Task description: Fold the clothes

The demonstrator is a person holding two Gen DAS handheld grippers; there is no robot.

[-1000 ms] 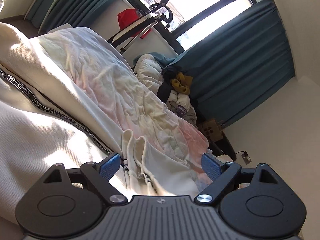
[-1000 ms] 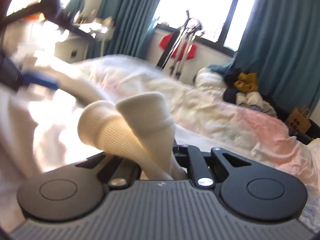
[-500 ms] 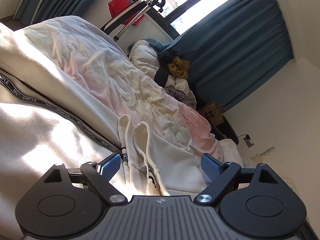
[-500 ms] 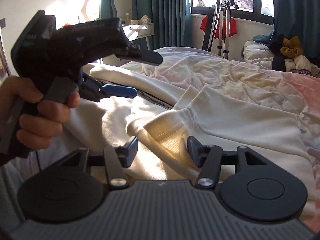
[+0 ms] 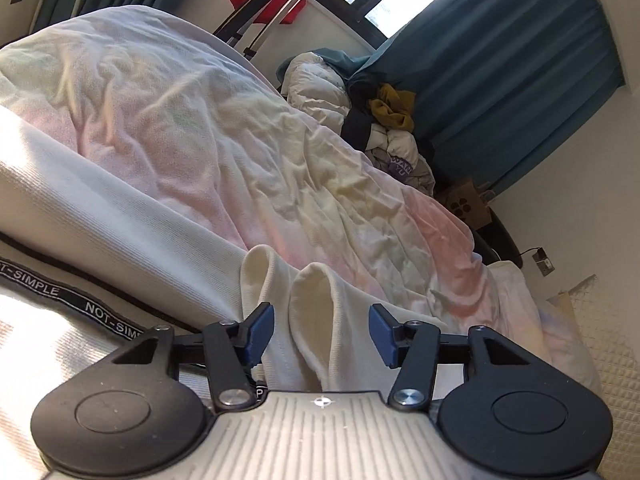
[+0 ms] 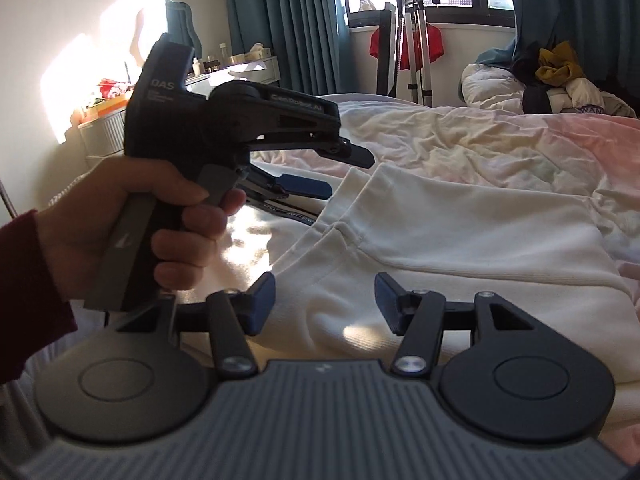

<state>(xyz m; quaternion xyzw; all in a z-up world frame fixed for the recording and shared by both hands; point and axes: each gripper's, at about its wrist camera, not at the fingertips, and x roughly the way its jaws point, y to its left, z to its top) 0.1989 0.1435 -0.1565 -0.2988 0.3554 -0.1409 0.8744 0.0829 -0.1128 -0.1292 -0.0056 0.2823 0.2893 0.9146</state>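
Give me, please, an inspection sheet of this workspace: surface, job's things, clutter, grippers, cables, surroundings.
Surface: bed under a wrinkled pale pink and cream cover.
Job's things: cream garment spread on the bed; black band printed NOT-SIMPLE; two cuffs bunched side by side.
Clutter: heap of clothes past the bed's far end; cardboard box on the floor.
Grippers: left gripper closing, the cuffs between its jaws, pads not yet pressing; right gripper open above the garment, holding nothing.
Cables: one cable at a wall socket.
Surroundings: teal curtains, bright window, metal stand with a red cloth, crowded dresser.
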